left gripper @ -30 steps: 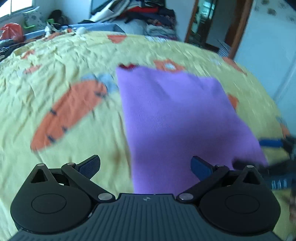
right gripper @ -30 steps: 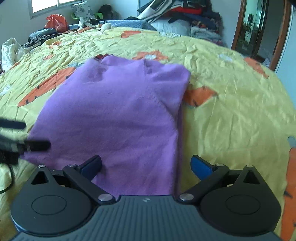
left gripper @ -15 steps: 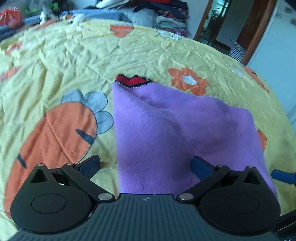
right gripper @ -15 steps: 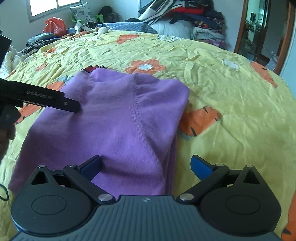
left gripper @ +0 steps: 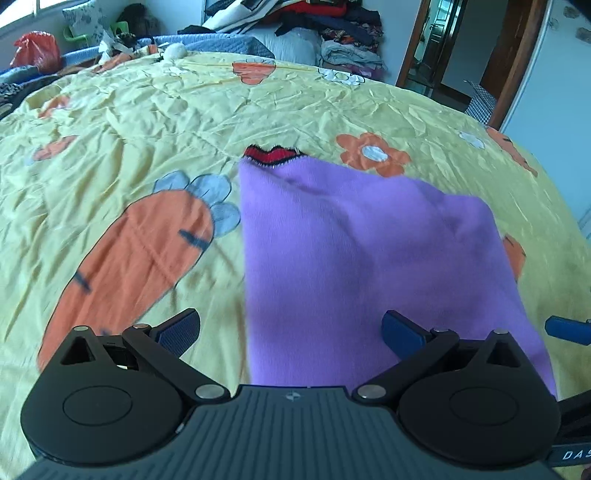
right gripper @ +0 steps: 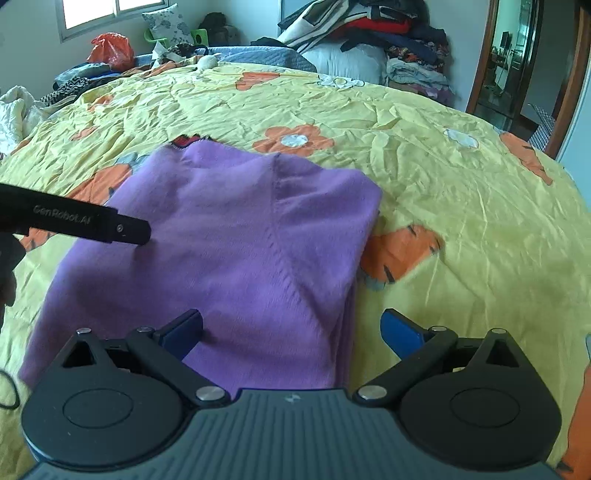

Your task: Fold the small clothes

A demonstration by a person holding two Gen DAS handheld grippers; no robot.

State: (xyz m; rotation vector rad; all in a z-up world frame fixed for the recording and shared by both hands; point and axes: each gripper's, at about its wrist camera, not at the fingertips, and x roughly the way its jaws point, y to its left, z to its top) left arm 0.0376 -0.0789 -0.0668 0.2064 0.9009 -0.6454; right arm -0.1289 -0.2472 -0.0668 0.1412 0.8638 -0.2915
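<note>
Pulling back a bit vs. 0.5 s ago, showing more of yellow bedspread (left gripper: 332, 107). Lying flat on it, folded purple sweater (right gripper: 236, 258), near edge hidden by both grippers. Left gripper (left gripper: 291, 330) & right gripper (right gripper: 291, 330) gaping wide, holding nothing. Red collar bit (left gripper: 271, 154) peeking out, blurry.

A bedroom in daylight: a wide bed (right gripper: 461, 206) fills the foreground under a creased yellow cover printed with orange carrots (left gripper: 133, 258) and flowers (right gripper: 293, 140); a window (right gripper: 107, 14) at the far left throws pale light across pale walls; beneath it sit a red plastic bag (right gripper: 112, 50), a patterned cushion (right gripper: 166, 24) and a green plastic piece (right gripper: 199, 37); clothes are heaped high (right gripper: 373, 33) on a white pillow (right gripper: 343, 61) at the far edge; a dark wooden door frame (right gripper: 487, 55) stands at the right.
</note>
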